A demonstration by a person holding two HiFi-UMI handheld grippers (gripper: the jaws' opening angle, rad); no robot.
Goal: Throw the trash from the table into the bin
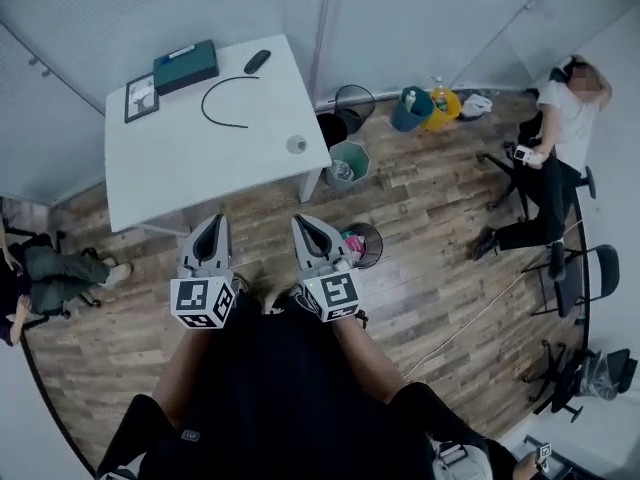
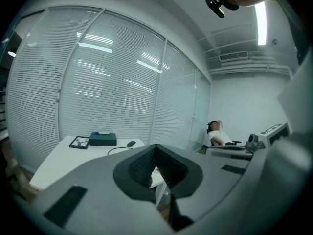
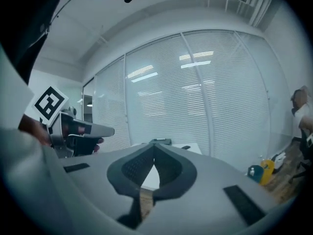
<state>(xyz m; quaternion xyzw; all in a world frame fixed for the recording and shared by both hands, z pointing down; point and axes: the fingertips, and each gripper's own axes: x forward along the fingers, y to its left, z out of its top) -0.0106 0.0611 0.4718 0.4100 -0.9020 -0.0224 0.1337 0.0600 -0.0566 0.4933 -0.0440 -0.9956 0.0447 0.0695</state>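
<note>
Trash (image 1: 296, 144) — small pale piece near right edge of counter (image 1: 180, 173), well apart from my claws. My left claw (image 1: 209, 224) and right claw (image 1: 306, 224) both closed, empty. Risk: closed-jaw approach nudges piece off edge; several bins (image 1: 333, 158) nearby — wrong drop.

Left gripper (image 1: 213, 220) and right gripper (image 1: 304, 222) hang side by side before the white table (image 1: 180, 173), which bears perhaps a cup (image 1: 296, 144).

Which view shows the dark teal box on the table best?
The head view: the dark teal box shows whole from above, at the far edge of the table. The left gripper view shows it small and side-on; the right gripper view, only a sliver.
</note>
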